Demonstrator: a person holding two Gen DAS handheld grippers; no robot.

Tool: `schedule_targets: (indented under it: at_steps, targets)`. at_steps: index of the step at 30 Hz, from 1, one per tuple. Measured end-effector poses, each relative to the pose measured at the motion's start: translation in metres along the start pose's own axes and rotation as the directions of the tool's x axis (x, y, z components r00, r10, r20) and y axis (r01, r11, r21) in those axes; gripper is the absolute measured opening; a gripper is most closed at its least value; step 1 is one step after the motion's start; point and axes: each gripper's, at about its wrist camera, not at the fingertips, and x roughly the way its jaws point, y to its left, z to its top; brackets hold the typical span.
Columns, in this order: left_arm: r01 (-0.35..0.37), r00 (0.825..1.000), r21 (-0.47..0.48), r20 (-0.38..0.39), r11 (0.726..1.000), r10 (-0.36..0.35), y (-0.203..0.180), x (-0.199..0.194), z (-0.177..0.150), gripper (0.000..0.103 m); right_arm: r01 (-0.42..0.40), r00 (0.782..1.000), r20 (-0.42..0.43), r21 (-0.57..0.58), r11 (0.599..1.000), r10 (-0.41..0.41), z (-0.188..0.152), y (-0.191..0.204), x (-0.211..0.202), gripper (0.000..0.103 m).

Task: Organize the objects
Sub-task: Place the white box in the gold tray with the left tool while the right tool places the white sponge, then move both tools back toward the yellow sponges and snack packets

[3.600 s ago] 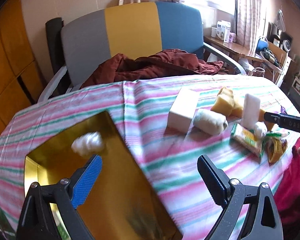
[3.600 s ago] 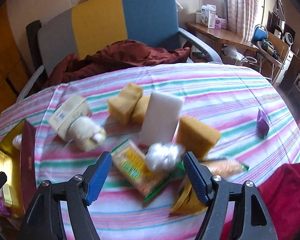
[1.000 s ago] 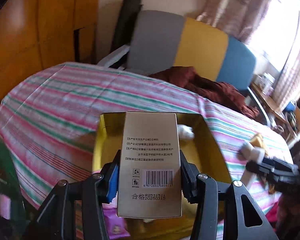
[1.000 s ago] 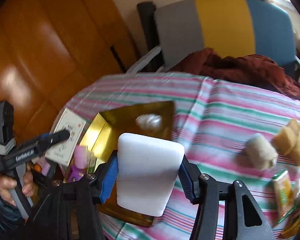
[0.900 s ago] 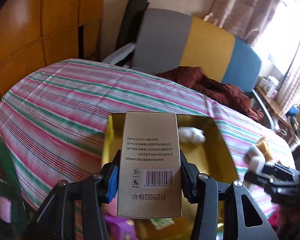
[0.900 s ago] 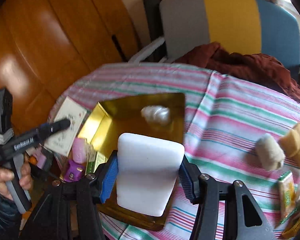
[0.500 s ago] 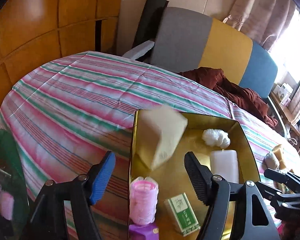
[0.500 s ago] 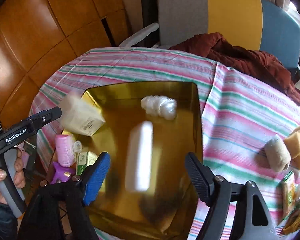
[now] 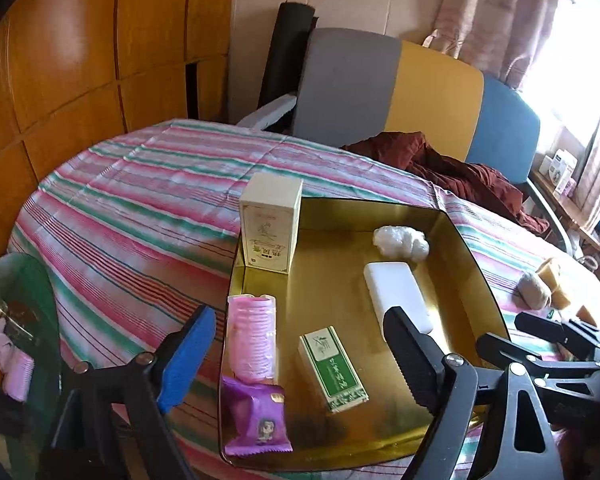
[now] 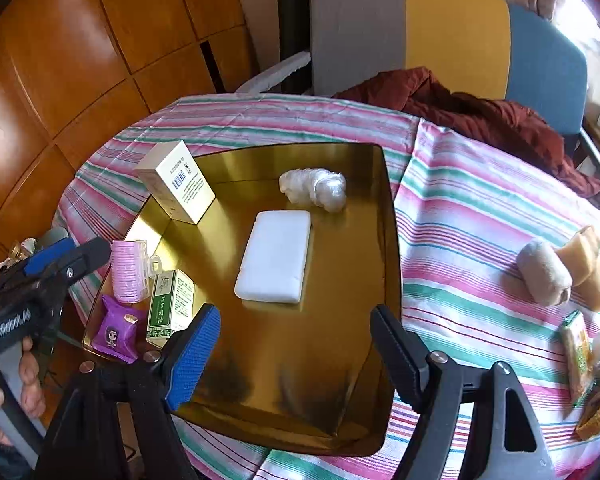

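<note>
**Q:** Right wrist view, panel one: which step is in hand?

**A:** A release just completed. The right gripper hangs over the gold tray with its jaws spread and nothing between them; they have just been opening. The white block lies flat on the tray floor, beyond the fingertips and apart from them. The left gripper is likewise spread and empty, its jaws also having just been opening. The cream box stands upright in the tray's far left corner, clear of the pads.

**Q:** What else does the tray hold?

**A:** A wad of clear plastic wrap near the far wall, a pink ribbed roll, a green-and-white carton lying flat, and a purple sachet at the near left corner.

**Q:** What remains outside it?

**A:** On the striped tablecloth, well apart from the tray: a beige fuzzy roll, yellow sponges touching it, and snack packets at the table's near right edge.

**Q:** What does the next move call for?

**A:** Probably a swing of one or both grippers back to that right-hand cluster, jaws kept wide. The roll and sponges look soft, so a gentle squeeze should do; the crowded packets may need separating first.
</note>
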Motion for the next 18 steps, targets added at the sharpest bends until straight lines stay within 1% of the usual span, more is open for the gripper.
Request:
schedule_targets:
  at_steps: [6,13,18]
  targets:
    - [-0.035,0.999,0.057,0.035,0.998,0.033,-0.016,-0.013,-0.005,0.091,0.018,0.999,0.033,-0.005,1.0,-0.018,-0.005,0.001,-0.009,0.079]
    - [-0.042,0.998,0.089,0.041,0.995,0.038,-0.028,-0.02,-0.012,0.091,0.046,0.996,0.073,0.018,0.999,-0.048,-0.01,-0.006,-0.02,0.079]
    - [-0.042,0.998,0.11,0.043,0.993,0.038,-0.036,-0.023,-0.016,0.091,0.072,0.992,0.098,0.01,0.997,-0.072,-0.013,-0.007,-0.025,0.08]
